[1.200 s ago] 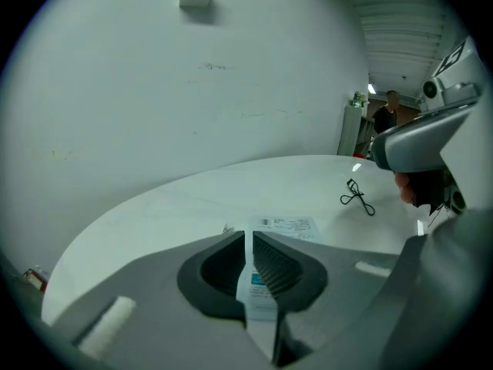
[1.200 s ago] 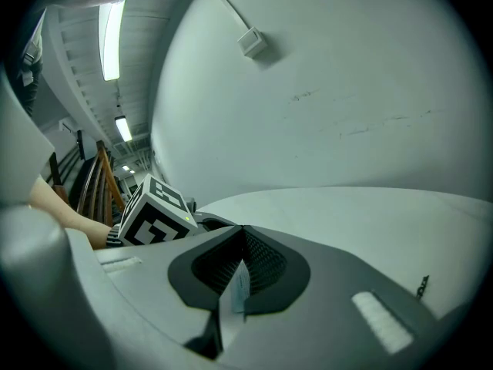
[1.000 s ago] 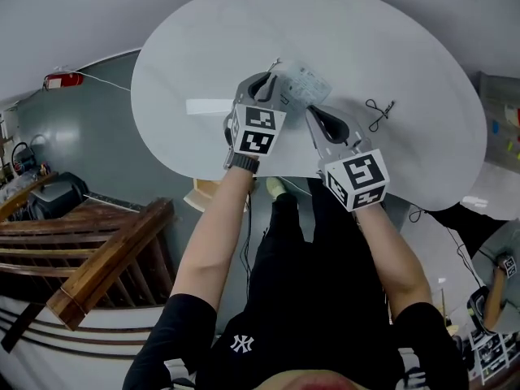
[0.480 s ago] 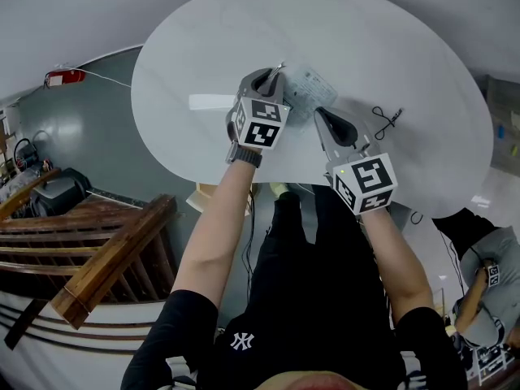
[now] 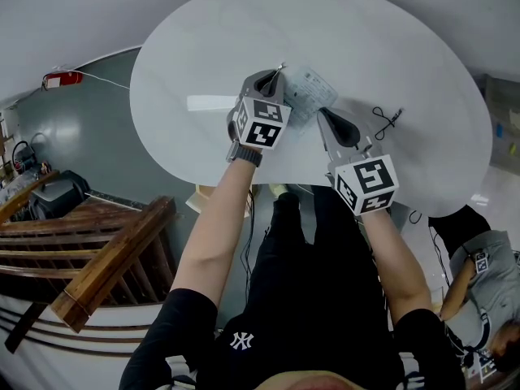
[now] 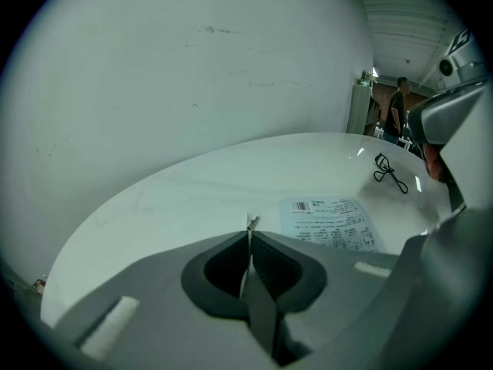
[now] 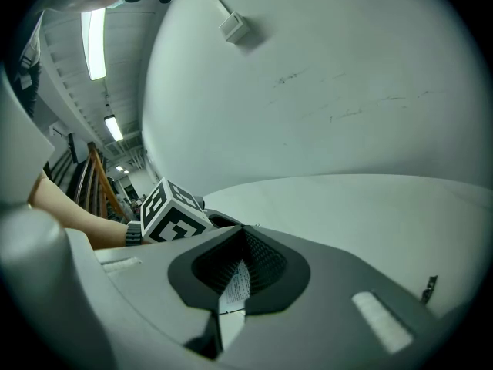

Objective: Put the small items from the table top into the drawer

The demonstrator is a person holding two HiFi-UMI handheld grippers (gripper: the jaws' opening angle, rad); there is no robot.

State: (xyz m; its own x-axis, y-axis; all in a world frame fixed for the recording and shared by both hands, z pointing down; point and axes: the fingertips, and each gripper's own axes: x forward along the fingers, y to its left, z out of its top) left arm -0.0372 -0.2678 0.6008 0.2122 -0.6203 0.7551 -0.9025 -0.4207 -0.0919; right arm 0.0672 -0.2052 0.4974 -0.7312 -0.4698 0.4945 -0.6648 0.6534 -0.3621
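Jaws of left gripper [image 6: 248, 231] and right gripper [image 7: 241, 233] pinch packet [image 5: 309, 88] edges.

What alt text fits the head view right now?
Top-down: the left gripper and right gripper each have their jaws shut on an edge of a flat labelled packet at a round white table, with the person's forearms below. A small black wire item lies on the table right of the right gripper, apart from it.
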